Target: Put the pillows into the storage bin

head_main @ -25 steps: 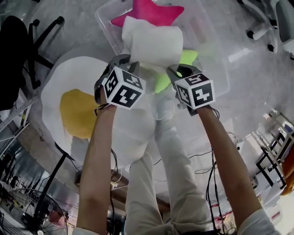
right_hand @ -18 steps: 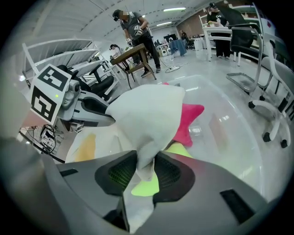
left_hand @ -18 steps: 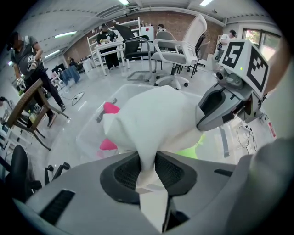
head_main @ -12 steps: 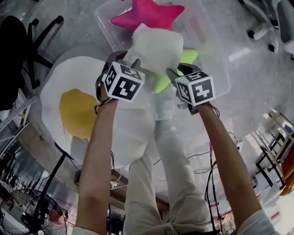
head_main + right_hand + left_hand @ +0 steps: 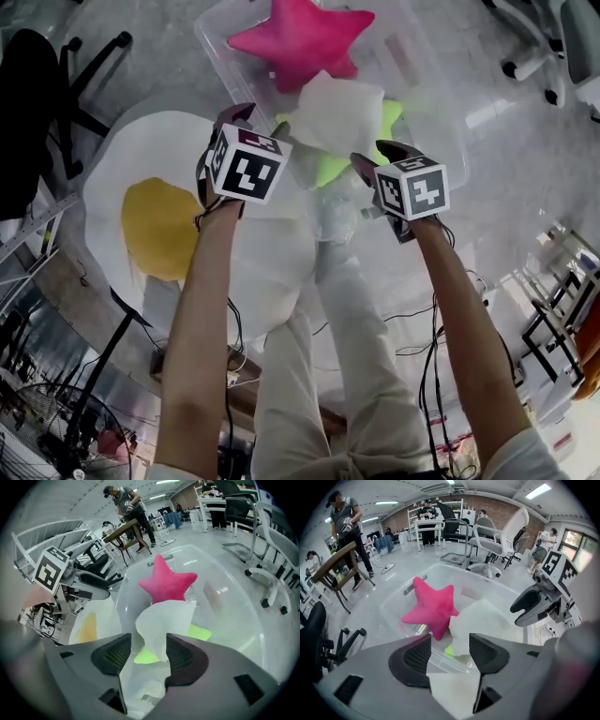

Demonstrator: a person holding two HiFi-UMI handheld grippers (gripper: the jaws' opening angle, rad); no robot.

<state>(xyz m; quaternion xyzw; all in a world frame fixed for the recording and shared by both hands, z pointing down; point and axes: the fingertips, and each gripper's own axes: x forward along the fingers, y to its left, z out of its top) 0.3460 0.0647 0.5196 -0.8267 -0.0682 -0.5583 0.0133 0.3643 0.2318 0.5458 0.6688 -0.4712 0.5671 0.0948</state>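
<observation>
White square pillow [image 5: 339,114] dropped into the clear plastic storage bin [image 5: 431,75], lying on a lime-green pillow [image 5: 328,169], right beside the pink star pillow [image 5: 302,39]. Left gripper [image 5: 450,656] and right gripper [image 5: 144,654] both open, jaws just been spreading, gripping nothing.

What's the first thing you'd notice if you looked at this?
The bright pink star-shaped pillow jumps out, inside the clear plastic storage bin at the top of the head view. Next is the giant fried-egg pillow, white with a yellow yolk, on the floor beside the bin.
</observation>
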